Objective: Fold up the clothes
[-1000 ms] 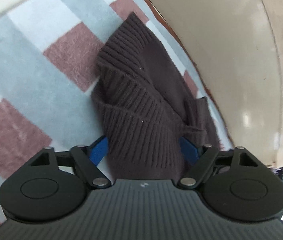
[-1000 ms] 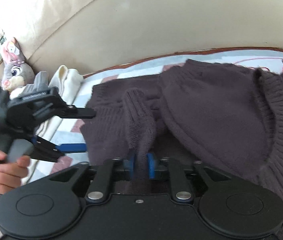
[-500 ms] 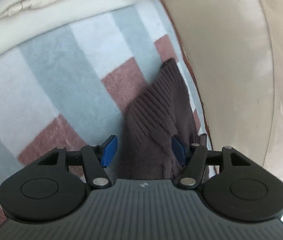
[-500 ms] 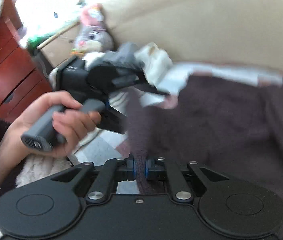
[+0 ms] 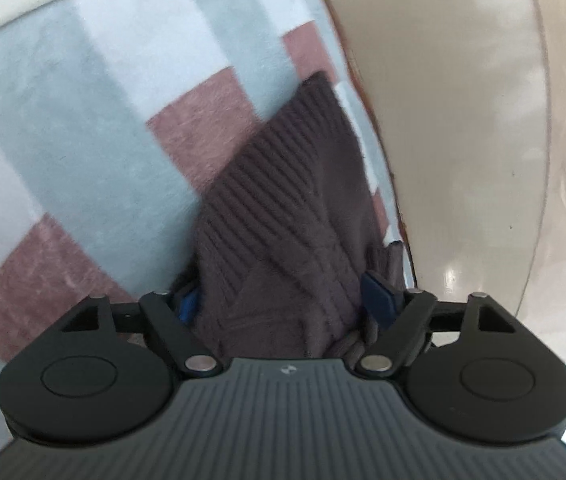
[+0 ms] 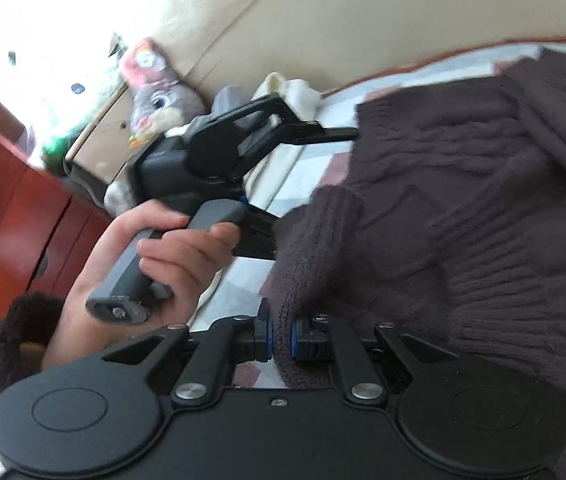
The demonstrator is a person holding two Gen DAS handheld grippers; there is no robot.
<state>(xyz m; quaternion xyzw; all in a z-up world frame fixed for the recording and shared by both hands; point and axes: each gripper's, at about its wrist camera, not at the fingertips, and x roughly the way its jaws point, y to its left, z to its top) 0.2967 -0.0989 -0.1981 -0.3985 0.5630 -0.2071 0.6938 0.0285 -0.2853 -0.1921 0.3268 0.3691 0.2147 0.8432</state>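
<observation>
right claw [image 6: 281, 338] pinching sweater [image 6: 463, 208], left claw [image 5: 287, 300] closing

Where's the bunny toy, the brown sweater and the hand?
bunny toy [image 6: 163, 100]: right wrist view, on its grey face.
brown sweater [image 6: 483, 208]: right wrist view, on its knit body.
hand [image 6: 163, 256]: right wrist view, on the fingers around the handle.

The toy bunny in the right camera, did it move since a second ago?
Cannot tell. The toy bunny and the beige headboard beside it slid right together, so the camera swung; the bunny kept its place against the headboard.
</observation>
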